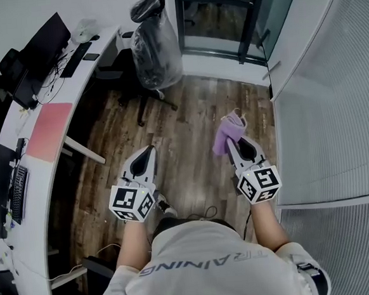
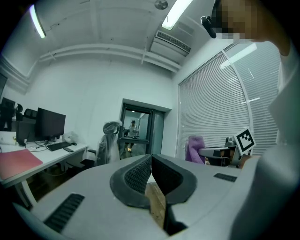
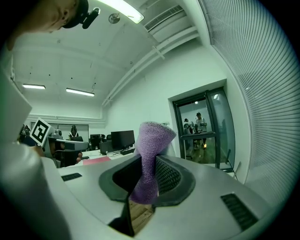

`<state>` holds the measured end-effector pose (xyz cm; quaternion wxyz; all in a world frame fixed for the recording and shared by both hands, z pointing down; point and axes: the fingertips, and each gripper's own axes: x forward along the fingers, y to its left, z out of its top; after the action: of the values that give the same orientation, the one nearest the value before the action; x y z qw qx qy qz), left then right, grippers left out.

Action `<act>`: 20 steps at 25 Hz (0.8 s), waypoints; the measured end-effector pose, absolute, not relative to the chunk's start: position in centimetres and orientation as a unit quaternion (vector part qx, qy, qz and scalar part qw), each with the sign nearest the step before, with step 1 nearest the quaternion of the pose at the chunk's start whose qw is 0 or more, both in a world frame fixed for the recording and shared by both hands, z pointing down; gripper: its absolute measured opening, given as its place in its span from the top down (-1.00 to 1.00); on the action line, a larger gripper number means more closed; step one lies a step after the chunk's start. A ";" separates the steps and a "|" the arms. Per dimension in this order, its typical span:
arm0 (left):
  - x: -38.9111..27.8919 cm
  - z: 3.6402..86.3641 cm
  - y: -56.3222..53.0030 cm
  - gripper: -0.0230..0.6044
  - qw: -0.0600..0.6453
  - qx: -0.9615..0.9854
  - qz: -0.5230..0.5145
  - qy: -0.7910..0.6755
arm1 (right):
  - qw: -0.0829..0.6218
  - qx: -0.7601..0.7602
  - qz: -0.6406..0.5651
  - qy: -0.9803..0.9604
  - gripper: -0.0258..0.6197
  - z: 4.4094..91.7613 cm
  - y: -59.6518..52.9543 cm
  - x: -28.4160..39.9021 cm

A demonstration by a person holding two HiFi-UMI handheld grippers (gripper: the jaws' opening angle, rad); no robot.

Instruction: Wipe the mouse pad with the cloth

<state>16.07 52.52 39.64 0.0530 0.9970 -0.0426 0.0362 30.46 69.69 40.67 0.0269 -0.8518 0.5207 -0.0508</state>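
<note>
While right tool (image 1: 237,141) clamps cloth (image 1: 224,136) | left tool (image 1: 150,150) pressed together, empty

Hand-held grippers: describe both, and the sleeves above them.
The left hand-held gripper and right hand-held gripper match: pale grey tapering shells, black ribbed jaw linings, and a cube of black-and-white square markers each. Short white shirt sleeves.

Left gripper (image 1: 150,149), right gripper (image 1: 230,141): pale grey, black ribbed fingers (image 2: 136,176), marker cubes (image 1: 133,203). White T-shirt (image 1: 207,272), grey lettering (image 1: 203,263).
</note>
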 end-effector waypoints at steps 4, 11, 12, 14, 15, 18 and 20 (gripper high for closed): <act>17.1 39.7 48.3 0.82 0.058 0.996 0.034 -0.051 | 0.019 -0.849 -0.053 0.526 0.63 40.7 65.5 31.7; 17.9 38.7 38.2 0.82 0.064 0.995 0.032 -0.071 | 0.009 -0.837 -0.055 0.544 0.63 39.6 54.7 32.9; 17.7 38.7 36.6 0.82 0.065 0.995 0.032 -0.075 | 0.008 -0.835 -0.055 0.548 0.63 39.5 53.0 32.8; 17.0 38.6 33.4 0.82 0.065 0.994 0.033 -0.085 | 0.006 -0.829 -0.057 0.557 0.63 39.5 49.4 32.4; 16.5 38.6 31.7 0.82 0.066 0.993 0.032 -0.091 | 0.004 -0.825 -0.057 0.562 0.63 39.5 47.5 32.1; 14.8 38.5 26.5 0.82 0.070 0.990 0.032 -0.115 | 0.001 -0.813 -0.057 0.580 0.63 39.3 41.7 31.2; 13.4 38.7 23.4 0.82 0.072 0.988 0.032 -0.132 | 0.003 -0.803 -0.059 0.594 0.63 39.4 38.1 30.4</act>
<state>13.41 23.43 38.69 0.0719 0.9881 -0.1324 0.0322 30.38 38.07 39.36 0.0026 -0.8026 0.5936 -0.0585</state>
